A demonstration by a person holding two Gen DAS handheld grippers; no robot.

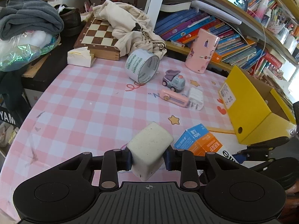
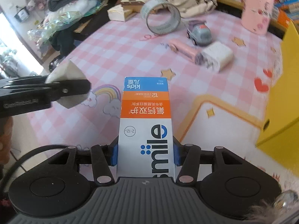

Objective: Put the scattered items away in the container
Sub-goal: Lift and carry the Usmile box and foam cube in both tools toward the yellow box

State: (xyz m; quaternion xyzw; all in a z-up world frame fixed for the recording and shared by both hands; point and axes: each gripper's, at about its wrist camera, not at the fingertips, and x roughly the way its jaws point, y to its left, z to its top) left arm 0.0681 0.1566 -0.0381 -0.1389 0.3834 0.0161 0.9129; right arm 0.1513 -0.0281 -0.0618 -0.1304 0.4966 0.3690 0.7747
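On the checked tablecloth: one tape roll [image 1: 143, 66] at 12 o'clock, one toy truck [image 1: 173, 81], one pink case [image 1: 174, 97], one white wipe pack [image 1: 196, 98], one toothpaste box [image 2: 146, 127], one cream block [image 1: 150, 149], one yellow box [image 1: 250, 108] at 3 o'clock.

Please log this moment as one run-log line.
left gripper: shut on white block | right gripper: shut on toothpaste box | yellow container: nothing placed yet

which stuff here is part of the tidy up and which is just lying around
Job: cream block in left claw, toothpaste box in right claw, tape roll, toy truck, yellow box.

Lying about: chessboard, books, grey cloth.
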